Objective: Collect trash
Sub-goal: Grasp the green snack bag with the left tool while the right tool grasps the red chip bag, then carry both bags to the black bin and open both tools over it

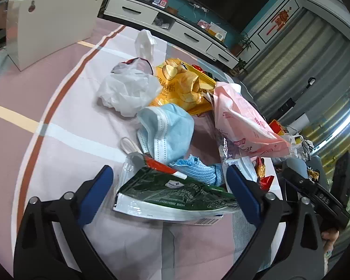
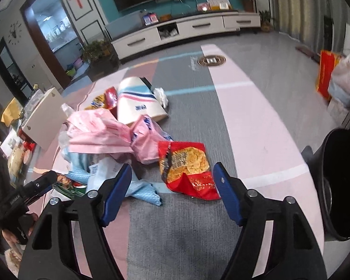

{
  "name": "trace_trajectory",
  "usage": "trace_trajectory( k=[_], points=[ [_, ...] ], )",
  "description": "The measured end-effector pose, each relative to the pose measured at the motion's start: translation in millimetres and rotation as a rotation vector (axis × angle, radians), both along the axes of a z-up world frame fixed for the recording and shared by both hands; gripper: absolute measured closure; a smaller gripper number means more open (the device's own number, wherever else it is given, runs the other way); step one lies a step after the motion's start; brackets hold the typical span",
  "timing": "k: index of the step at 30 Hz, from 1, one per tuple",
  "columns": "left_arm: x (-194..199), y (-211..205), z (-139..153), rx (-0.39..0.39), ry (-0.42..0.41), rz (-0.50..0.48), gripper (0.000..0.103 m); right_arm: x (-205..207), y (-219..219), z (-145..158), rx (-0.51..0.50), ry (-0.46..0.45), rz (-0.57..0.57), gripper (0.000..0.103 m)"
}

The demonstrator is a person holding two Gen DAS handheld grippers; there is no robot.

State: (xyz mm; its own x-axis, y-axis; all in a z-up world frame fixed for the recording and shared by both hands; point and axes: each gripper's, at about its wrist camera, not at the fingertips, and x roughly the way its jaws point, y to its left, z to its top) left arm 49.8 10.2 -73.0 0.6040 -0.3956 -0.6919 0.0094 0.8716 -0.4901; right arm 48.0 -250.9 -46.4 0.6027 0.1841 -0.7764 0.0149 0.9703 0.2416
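A heap of trash lies on the carpet. In the left wrist view my left gripper is open, its blue pads either side of a green and white wrapper. Beyond it lie blue face masks, a white plastic bag, a yellow snack bag and a pink plastic bag. In the right wrist view my right gripper is open just before a red snack bag. A pink bag, a blue cloth and a white paper cup lie beyond. A black bin stands at right.
A white box stands on the carpet at far left. A white TV cabinet runs along the back wall. Bags sit by a sofa at far right. The other gripper shows at each view's edge.
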Motion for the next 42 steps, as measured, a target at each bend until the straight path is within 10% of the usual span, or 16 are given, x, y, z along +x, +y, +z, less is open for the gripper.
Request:
trace_trajectory(
  k=[6,14,18,42],
  points=[
    [6.9,0.7,-14.5,0.001,0.035,0.016,0.028,13.2,-5.2,-28.8,0.057,0.095,0.005,0.032],
    [0.7,11.3,-15.7,-0.051,0.050,0.046,0.061,15.3,0.2,-40.7,0.027,0.133,0.015,0.074],
    [-4.3,8.4,-9.2,-0.053,0.027,0.050,0.064,10.7,5.4,-35.2,0.011,0.109,0.040,0.086],
    [-59.9,-63.9,122.6,-0.003,-0.270,0.051,0.066,-57.6,-34.0,80.2,-0.007,-0.248,-0.058,0.087]
  ],
)
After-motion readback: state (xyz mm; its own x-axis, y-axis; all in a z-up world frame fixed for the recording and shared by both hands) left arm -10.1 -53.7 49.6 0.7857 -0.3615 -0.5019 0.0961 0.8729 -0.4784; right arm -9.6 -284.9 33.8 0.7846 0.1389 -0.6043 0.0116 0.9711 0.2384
